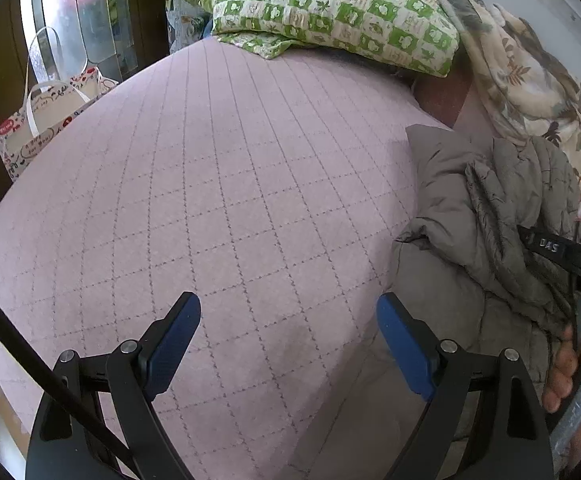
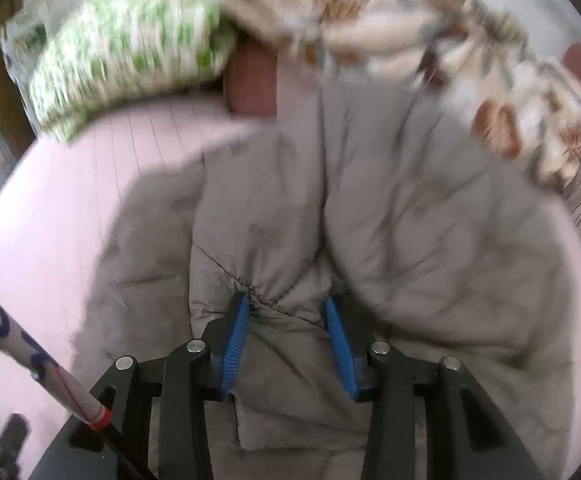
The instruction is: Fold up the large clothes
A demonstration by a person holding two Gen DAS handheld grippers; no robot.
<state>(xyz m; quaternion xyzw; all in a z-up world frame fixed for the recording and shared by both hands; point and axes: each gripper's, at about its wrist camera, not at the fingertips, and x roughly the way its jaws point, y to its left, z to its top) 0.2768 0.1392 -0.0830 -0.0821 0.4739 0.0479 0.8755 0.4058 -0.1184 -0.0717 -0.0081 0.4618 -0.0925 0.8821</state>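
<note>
A grey padded jacket (image 2: pixel 370 208) lies rumpled on a pink quilted bed (image 1: pixel 218 184). In the left wrist view the jacket (image 1: pixel 470 216) is at the right. My left gripper (image 1: pixel 288 320) is open and empty above the pink cover, its right finger at the jacket's edge. My right gripper (image 2: pixel 286 312) is shut on a bunched fold of the jacket, with fabric pinched between its blue pads (image 2: pixel 236 340). The right wrist view is blurred by motion. The right gripper's body and the hand on it show at the right edge of the left wrist view (image 1: pixel 570 264).
A green-and-white patterned pillow (image 1: pixel 330 12) lies at the head of the bed. A floral blanket (image 1: pixel 530 72) is heaped along the right side. A printed tote bag (image 1: pixel 46 120) stands beside the bed at the left. A dark door frame is behind it.
</note>
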